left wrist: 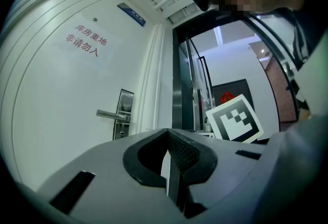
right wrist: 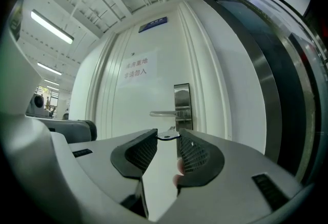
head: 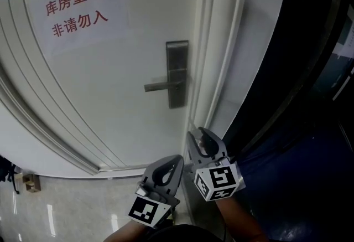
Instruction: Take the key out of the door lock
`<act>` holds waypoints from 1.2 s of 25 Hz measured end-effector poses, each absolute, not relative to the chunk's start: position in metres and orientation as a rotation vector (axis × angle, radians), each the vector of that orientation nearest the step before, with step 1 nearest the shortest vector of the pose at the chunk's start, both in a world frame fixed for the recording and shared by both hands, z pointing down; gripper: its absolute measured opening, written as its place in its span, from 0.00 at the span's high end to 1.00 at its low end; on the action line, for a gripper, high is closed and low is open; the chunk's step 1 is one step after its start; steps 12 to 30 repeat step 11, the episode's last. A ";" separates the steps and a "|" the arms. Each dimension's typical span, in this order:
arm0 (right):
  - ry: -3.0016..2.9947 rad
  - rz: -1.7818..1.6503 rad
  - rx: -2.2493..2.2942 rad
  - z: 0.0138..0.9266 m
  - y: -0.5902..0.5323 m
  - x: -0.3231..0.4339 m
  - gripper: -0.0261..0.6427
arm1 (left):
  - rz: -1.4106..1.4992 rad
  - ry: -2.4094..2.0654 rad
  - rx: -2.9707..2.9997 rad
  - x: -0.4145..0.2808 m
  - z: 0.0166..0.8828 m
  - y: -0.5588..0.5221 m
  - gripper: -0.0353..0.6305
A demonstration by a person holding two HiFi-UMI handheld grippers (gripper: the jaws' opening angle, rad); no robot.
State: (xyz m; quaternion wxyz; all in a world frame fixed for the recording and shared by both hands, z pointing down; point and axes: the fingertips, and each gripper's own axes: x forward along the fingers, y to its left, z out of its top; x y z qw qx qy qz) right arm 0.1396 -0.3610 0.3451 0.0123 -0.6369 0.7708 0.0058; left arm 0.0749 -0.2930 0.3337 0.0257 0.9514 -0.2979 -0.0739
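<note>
A steel lock plate (head: 177,72) with a lever handle (head: 159,86) is mounted on the white door (head: 110,97); it also shows in the left gripper view (left wrist: 124,110) and the right gripper view (right wrist: 182,104). A small silver key (right wrist: 168,136) lies crosswise between the tips of my right gripper (right wrist: 167,137), out of the lock and well short of the door. That gripper (head: 198,133) hangs low, below the lock plate, shut on the key. My left gripper (head: 177,160) is beside it at its left, jaws together and holding nothing (left wrist: 166,135).
A paper sign with red characters (head: 74,11) is stuck on the door's upper left. The white door frame (head: 218,41) runs down just right of the lock, with dark glass panels (head: 310,80) beyond. A small box (head: 29,182) sits on the tiled floor at lower left.
</note>
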 end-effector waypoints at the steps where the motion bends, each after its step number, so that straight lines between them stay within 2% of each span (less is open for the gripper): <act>1: 2.403 0.017 -1.984 0.345 -0.360 0.139 0.76 | -0.230 -0.922 2.943 0.075 0.333 -0.292 0.94; 30: 2.385 0.013 -1.988 0.341 -0.346 0.138 0.76 | -0.241 -0.923 2.955 0.072 0.327 -0.278 0.94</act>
